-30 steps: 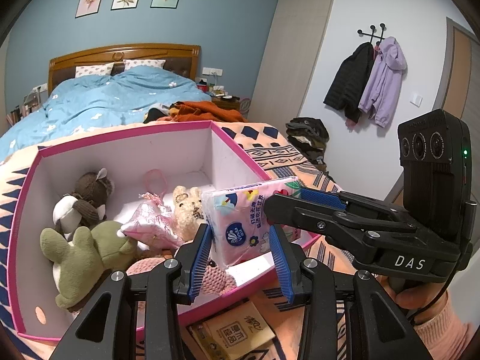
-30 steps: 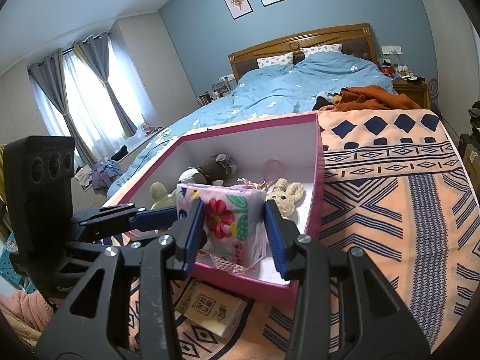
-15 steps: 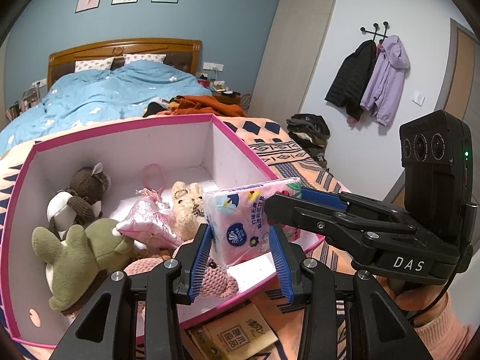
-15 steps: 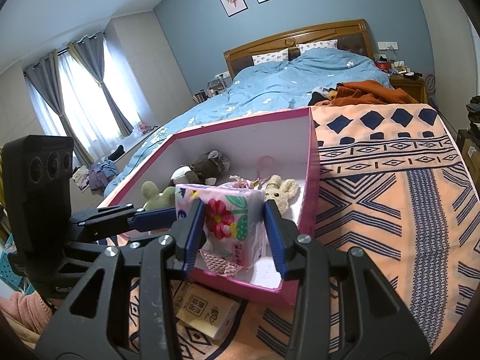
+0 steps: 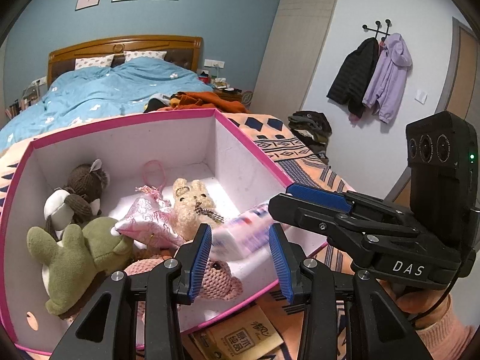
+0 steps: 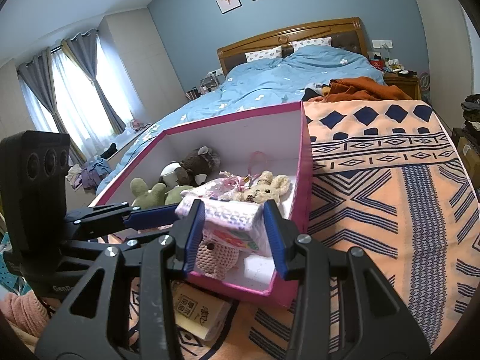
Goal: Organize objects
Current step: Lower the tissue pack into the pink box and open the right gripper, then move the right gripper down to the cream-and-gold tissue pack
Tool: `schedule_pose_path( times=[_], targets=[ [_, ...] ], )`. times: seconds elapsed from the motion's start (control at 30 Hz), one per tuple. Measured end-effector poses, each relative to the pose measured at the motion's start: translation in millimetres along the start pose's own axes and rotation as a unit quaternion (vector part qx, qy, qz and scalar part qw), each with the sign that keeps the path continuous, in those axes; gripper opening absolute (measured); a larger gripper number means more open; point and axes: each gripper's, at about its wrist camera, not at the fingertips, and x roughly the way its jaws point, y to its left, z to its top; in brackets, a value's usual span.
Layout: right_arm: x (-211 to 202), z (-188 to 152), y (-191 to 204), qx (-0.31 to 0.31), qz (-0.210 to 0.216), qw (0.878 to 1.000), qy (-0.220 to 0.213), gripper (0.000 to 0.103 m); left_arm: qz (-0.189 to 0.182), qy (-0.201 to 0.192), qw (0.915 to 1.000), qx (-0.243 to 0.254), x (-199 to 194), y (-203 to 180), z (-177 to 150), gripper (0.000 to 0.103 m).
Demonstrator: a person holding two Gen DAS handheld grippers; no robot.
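A pink-rimmed white box (image 5: 249,150) (image 6: 304,162) on the bed holds several plush toys: a green one (image 5: 75,252), a brown one (image 5: 87,180), a beige bunny (image 5: 195,201) (image 6: 267,190), a pink crochet one (image 5: 216,282) (image 6: 216,255) and a pink satin pouch (image 5: 150,225). A floral tissue pack (image 5: 243,234) (image 6: 231,225) is blurred and tipped between both open grippers, over the box's near corner. My left gripper (image 5: 240,262) and right gripper (image 6: 234,237) are both open around it, not clamping.
A tan tissue packet (image 5: 240,339) (image 6: 198,312) lies outside the box at its near edge. An orange and navy patterned blanket (image 6: 390,180) covers the bed to the right. Orange clothes (image 5: 204,100) and a blue duvet (image 5: 105,90) lie behind.
Both grippers opened wider and let go of the tissue pack. It has tipped over and is dropping into the box, blurred by motion.
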Motion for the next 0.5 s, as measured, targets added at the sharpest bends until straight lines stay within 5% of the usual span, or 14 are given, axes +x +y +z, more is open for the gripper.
schedule_pose_path(
  times=[0.5],
  targets=[
    [-16,-7,9,-0.009,-0.010,1.000,-0.017,0.049,0.040,-0.038,0.9978,0.037,-33,-8,-18,0.069]
  ],
)
